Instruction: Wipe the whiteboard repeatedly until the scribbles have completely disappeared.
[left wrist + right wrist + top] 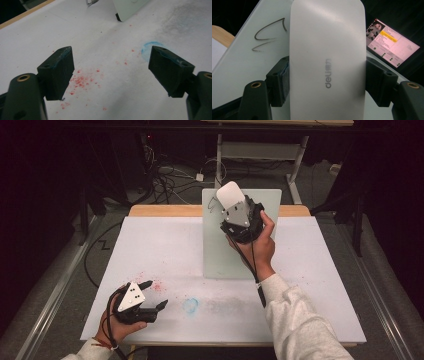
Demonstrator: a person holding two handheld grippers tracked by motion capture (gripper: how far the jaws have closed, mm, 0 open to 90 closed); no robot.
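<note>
Eraser [327, 62], a white rounded block marked "deli", sits clamped between the two black jaws of the right gripper [239, 217], which press on its long sides; in the high view the eraser [229, 195] stands up above the gripper, raised over the far part of the pale green board [216, 255] that rises at a slant from the white table [165, 245]. A dark scribbled line [268, 33] marks the board's surface just left of the eraser in the right gripper view; whether the eraser touches the board cannot be told from these angles. The right hand [260, 245] wraps the gripper body from behind, a grey sleeve [295, 320] trailing toward the near edge; a lit screen [392, 45] shows beyond the board's right edge in the right gripper view, its text too small to read.

The left gripper [152, 295] hangs low over the near left of the table, well apart from the board, held in the left hand [117, 322]; its jaws stand wide apart with nothing between them. Below them lie scattered red specks [82, 80] and, nearer the right-hand jaw, a faint blue ring [150, 47]; a grey smudge [190, 17] spreads farther off, and the board's lower corner [125, 12] rests on the table beyond.
</note>
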